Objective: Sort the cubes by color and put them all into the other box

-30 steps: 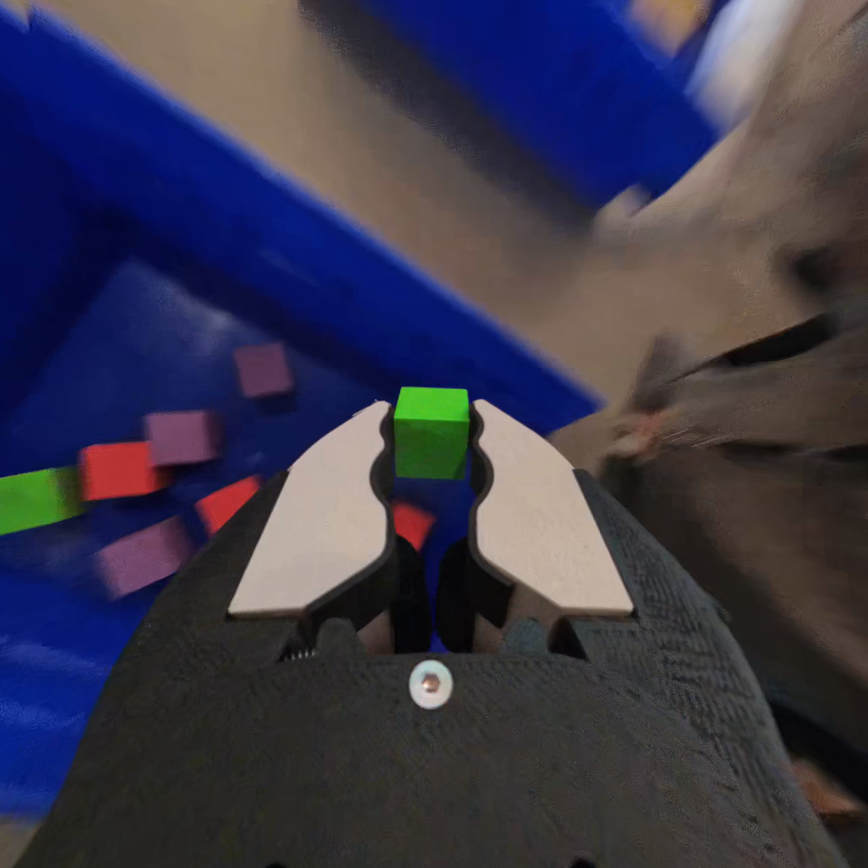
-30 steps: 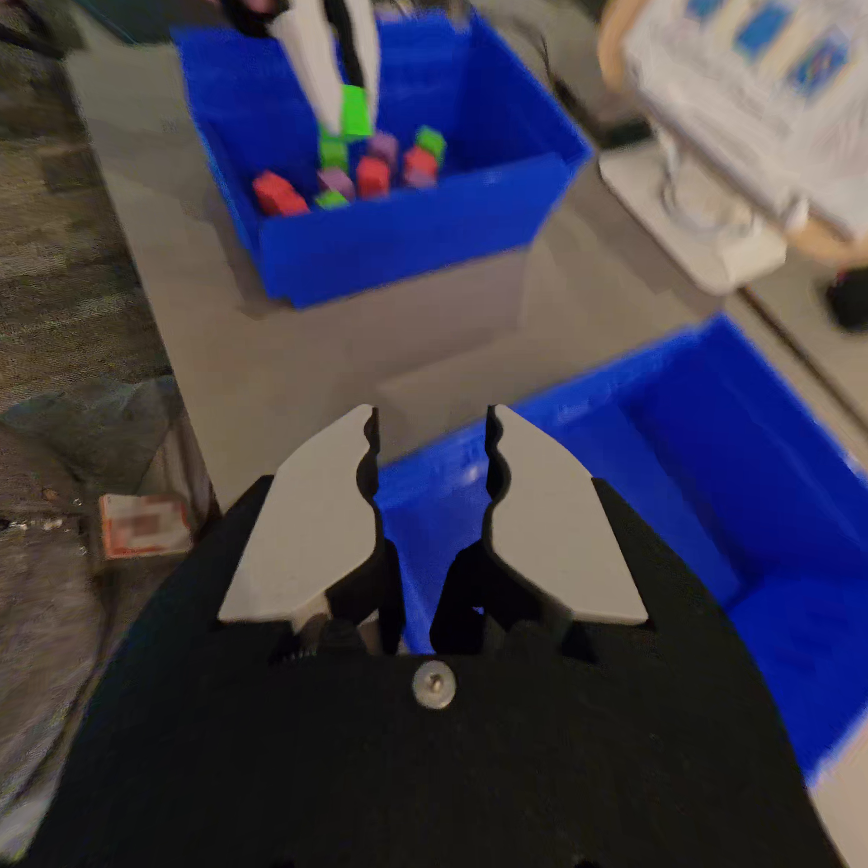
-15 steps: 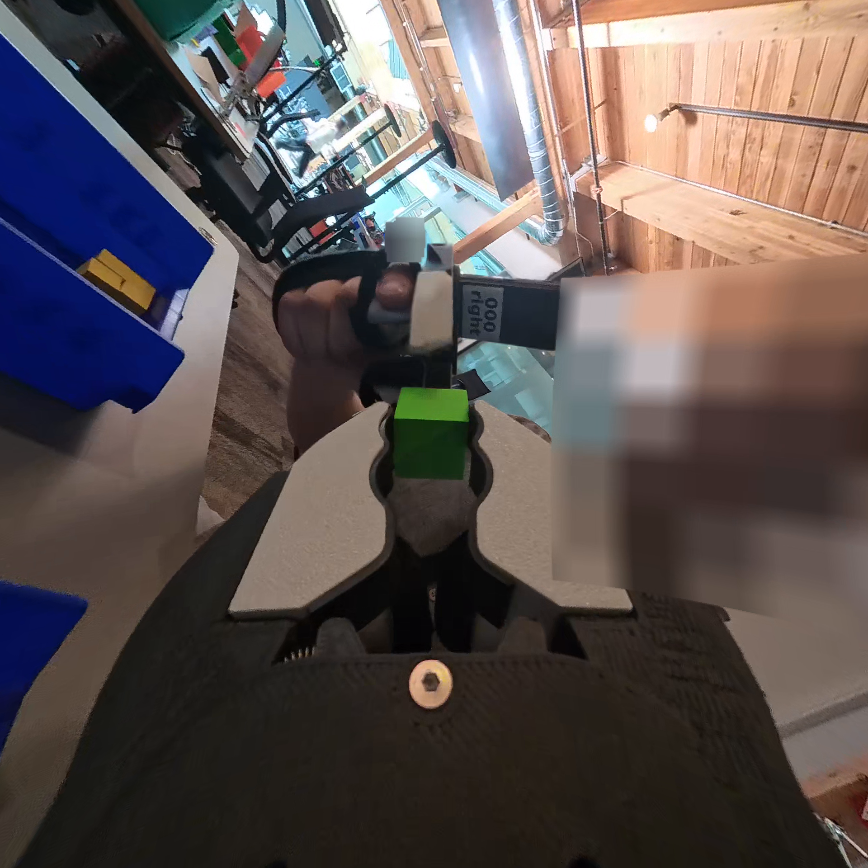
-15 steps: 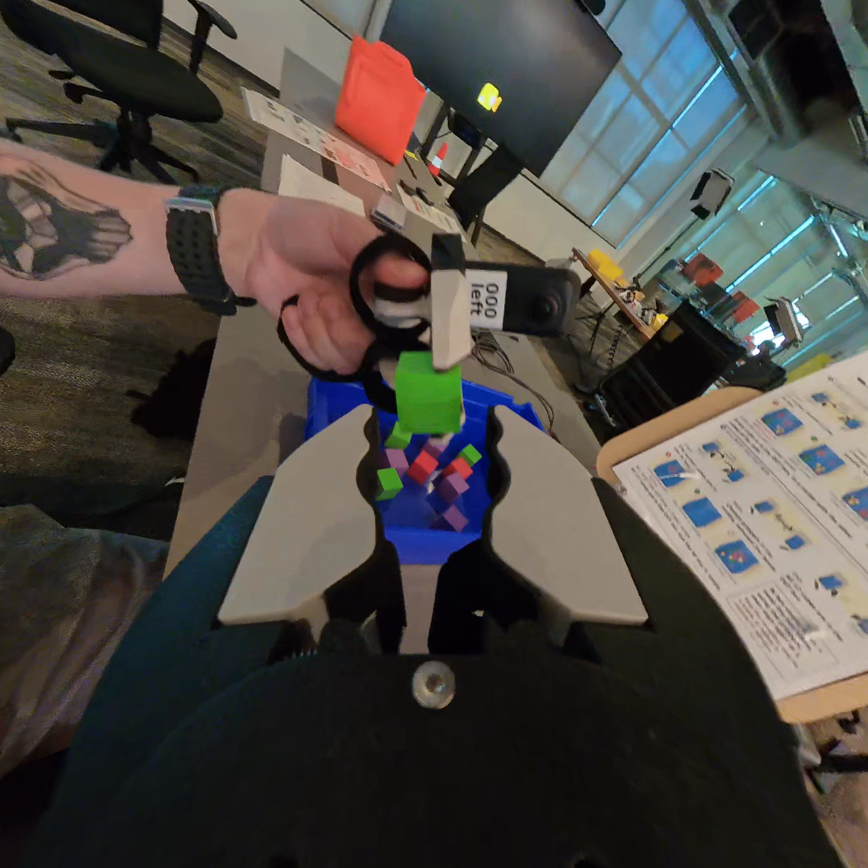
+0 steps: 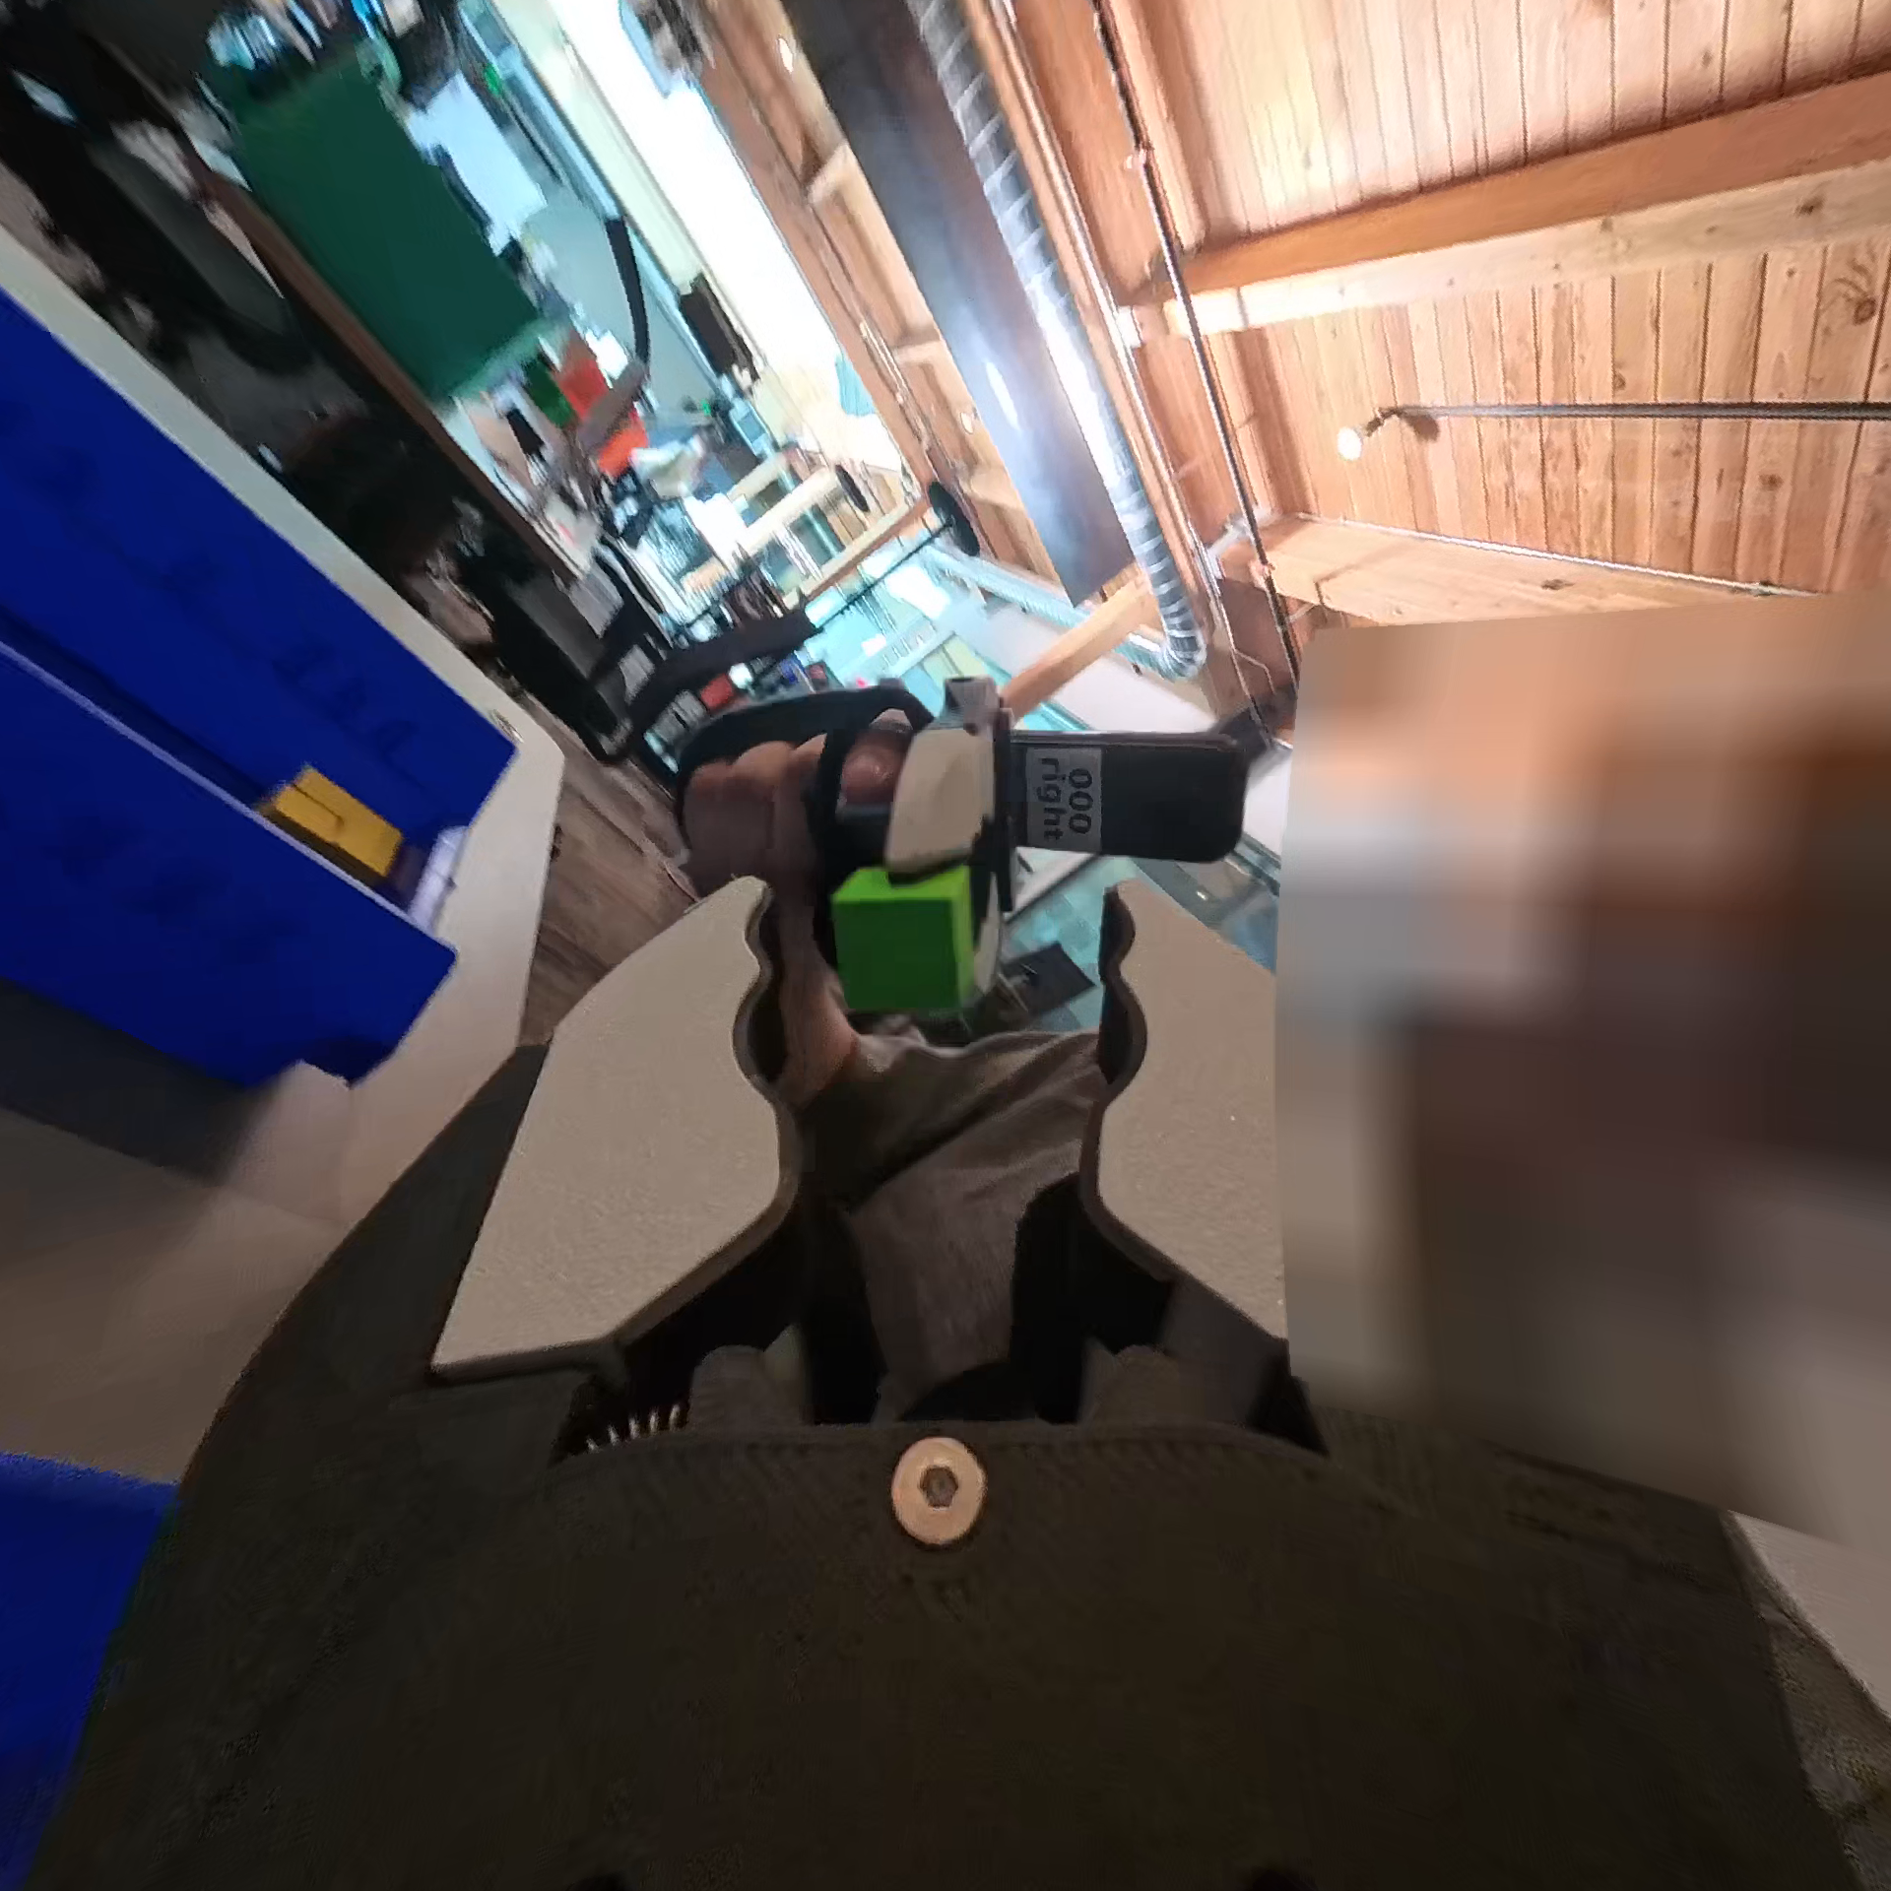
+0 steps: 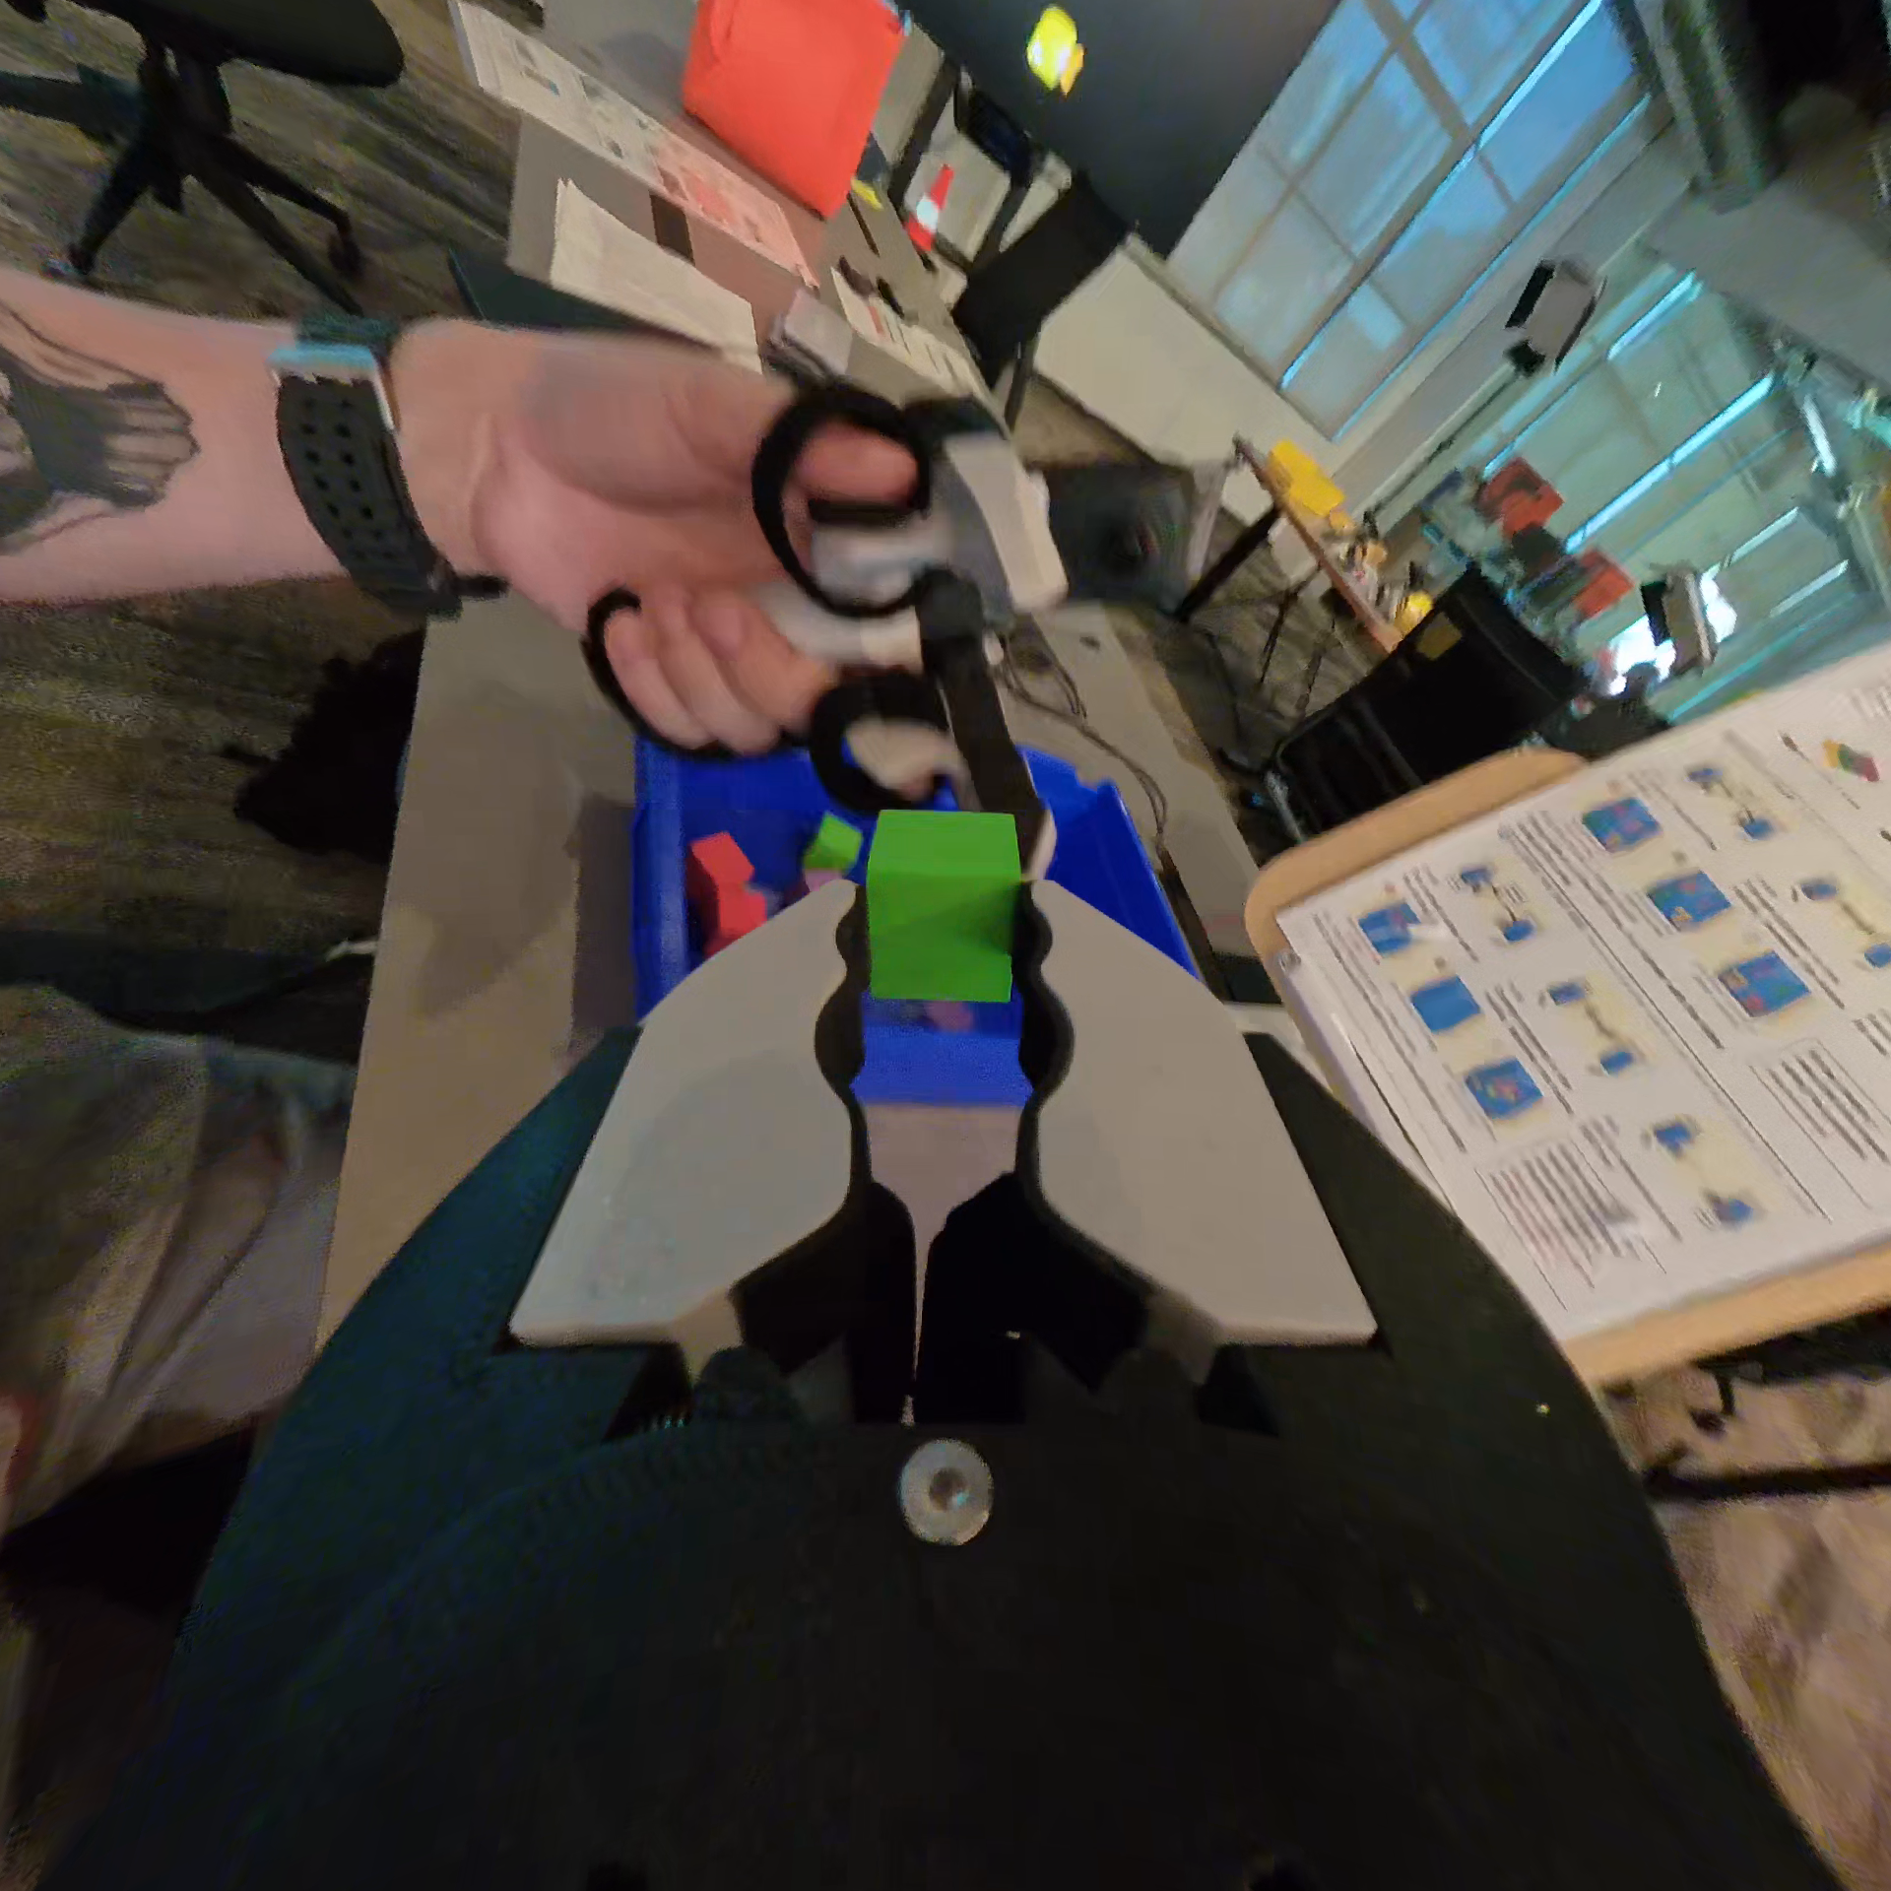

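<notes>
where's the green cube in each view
Left wrist view: the green cube is at centre, just beyond the open left hand-held gripper, pinched by the right hand-held gripper, which reaches in from above.
Right wrist view: the cube sits at centre, between the right hand-held gripper's tips.
Shared landmark: the cube itself; the blue bins may differ between views.

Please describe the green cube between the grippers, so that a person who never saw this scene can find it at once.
Look above the grey table, in front of the blue bin of small blocks. The right gripper is shut on the green cube, held in the air. Unlike the red and green blocks lying in the bin, it is lifted and looks larger.
</notes>
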A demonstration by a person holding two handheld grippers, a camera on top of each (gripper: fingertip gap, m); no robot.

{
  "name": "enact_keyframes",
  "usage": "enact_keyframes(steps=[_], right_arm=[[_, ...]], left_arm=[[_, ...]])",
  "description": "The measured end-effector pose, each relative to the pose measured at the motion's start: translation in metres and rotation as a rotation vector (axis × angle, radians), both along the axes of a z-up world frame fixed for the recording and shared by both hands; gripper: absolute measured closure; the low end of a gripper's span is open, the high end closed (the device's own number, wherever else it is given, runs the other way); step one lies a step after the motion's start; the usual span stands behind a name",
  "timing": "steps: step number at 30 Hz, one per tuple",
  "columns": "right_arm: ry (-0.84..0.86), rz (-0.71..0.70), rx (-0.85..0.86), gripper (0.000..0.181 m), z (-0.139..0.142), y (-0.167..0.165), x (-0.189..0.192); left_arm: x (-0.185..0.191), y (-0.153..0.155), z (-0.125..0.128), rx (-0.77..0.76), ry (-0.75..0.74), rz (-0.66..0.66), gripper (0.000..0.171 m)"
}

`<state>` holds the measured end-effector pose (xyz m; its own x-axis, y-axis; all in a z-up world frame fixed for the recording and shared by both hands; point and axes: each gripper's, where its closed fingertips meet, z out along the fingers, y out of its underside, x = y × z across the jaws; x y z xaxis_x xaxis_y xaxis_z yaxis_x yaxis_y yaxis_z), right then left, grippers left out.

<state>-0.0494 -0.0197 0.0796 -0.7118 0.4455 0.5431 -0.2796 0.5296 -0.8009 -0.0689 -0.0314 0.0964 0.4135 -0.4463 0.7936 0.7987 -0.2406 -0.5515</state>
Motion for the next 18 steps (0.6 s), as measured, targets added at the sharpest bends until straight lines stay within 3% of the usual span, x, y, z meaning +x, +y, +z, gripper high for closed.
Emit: enact_keyframes(steps=[1, 4, 8, 11, 14, 18], right_arm=[[-0.014, -0.039, 0.03, 0.155, 0.002, 0.018, -0.001], [-0.187, -0.197, 0.172, 0.155, -0.01, 0.095, -0.01], [-0.65, -0.309, 0.352, 0.154, -0.08, 0.179, -0.005], [-0.921, -0.239, 0.414, 0.155, -0.137, 0.192, 0.009], [-1.02, -0.169, 0.471, 0.154, -0.176, 0.19, 0.009], [-1.109, -0.082, 0.491, 0.154, -0.207, 0.182, 0.008]], left_arm=[[-0.004, -0.005, 0.004, 0.008, 0.025, 0.036, 0.112], [-0.016, -0.024, 0.007, -0.004, 0.117, 0.161, 0.113], [-0.025, -0.044, 0.003, -0.019, 0.164, 0.257, 0.114], [-0.028, -0.049, 0.006, -0.004, 0.15, 0.255, 0.116], [-0.026, -0.049, 0.006, -0.003, 0.159, 0.26, 0.116], [-0.022, -0.049, 0.002, -0.022, 0.164, 0.247, 0.116]])
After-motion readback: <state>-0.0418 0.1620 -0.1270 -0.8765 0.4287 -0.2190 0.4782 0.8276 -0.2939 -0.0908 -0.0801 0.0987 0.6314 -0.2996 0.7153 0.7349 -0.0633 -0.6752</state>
